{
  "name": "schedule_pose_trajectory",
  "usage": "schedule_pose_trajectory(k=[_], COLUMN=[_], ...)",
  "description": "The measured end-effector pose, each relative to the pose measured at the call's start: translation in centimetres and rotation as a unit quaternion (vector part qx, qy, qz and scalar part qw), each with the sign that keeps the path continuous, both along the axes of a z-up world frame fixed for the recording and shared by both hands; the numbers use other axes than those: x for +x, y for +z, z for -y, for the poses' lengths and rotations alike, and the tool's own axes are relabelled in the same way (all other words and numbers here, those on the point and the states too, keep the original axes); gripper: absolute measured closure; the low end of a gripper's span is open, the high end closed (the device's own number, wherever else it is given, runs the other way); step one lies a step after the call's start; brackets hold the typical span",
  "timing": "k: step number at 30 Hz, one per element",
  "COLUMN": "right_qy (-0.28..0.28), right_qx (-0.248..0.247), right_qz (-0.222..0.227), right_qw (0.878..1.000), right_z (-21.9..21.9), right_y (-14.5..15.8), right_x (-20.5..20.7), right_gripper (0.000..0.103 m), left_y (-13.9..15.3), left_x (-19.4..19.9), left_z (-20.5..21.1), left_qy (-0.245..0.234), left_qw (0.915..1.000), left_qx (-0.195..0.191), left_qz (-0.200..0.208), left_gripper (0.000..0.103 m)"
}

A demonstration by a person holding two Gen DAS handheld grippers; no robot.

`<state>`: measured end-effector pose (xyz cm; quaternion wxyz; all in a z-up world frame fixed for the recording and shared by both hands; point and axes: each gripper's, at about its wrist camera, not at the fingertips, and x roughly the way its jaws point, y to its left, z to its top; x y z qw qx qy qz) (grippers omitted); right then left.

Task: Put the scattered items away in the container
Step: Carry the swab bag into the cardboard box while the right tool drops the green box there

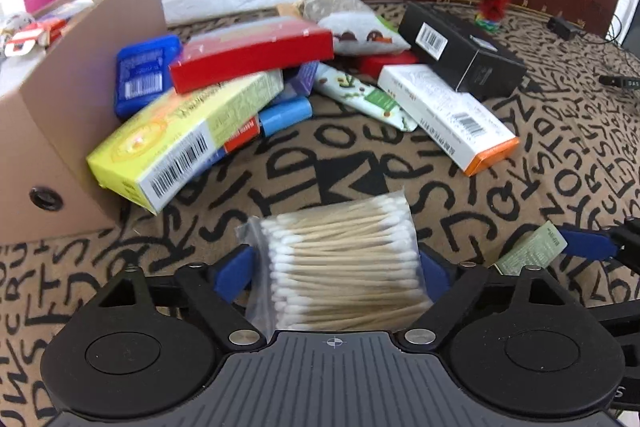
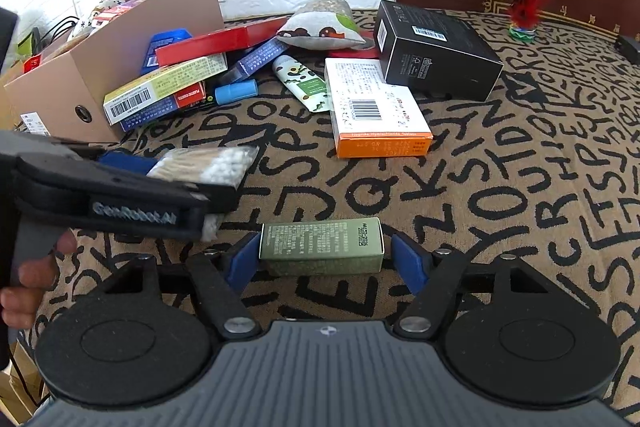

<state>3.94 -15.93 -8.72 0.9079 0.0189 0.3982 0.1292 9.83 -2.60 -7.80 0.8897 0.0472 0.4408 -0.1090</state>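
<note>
My left gripper (image 1: 336,267) is shut on a clear bag of cotton swabs (image 1: 344,267), held just above the patterned cloth; the bag also shows in the right wrist view (image 2: 208,167). My right gripper (image 2: 324,255) has its blue pads on both ends of a small green box (image 2: 322,247) that rests on the cloth; the box shows at the right in the left wrist view (image 1: 532,251). The open cardboard box (image 1: 80,87) stands at the left and holds several items.
A pile lies beside the cardboard box: a yellow-green box (image 1: 176,143), a red box (image 1: 252,55), a blue pack (image 1: 142,75). Further right are a white-orange box (image 2: 372,107), a black box (image 2: 432,51), a pouch (image 2: 324,23) and a feather shuttlecock (image 2: 524,23).
</note>
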Motion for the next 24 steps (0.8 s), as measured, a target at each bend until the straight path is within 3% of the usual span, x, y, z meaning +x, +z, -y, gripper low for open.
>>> schedule_pose_trajectory(k=[3,11,21,24], right_qy=[0.0,0.02,0.13,0.159], right_qx=[-0.003,0.007,0.039,0.039], right_qz=[0.005,0.012,0.066,0.093], right_qw=[1.0,1.0,0.989,0.982], right_z=[0.0,-1.2,-8.2,-11.3], right_y=[-0.1,1.6,7.6,9.7], right_x=[0.0,-1.0,0.1,1.1], right_gripper=[0.036,0.037,0.037,0.037], left_y=[0.0,2.2,10.1,12.6], left_x=[-0.4,-2.6,-4.9,-3.8], left_z=[0.2,-3.5,-13.0,-16.1], left_qy=[-0.016,0.003,0.051,0.079], left_qw=[0.9997,0.9994,0.9908,0.9855], left_qx=[0.013,-0.029,-0.067,-0.055], left_qz=[0.014,0.021,0.106,0.14], left_gripper=[0.029,0.031,0.031,0.031])
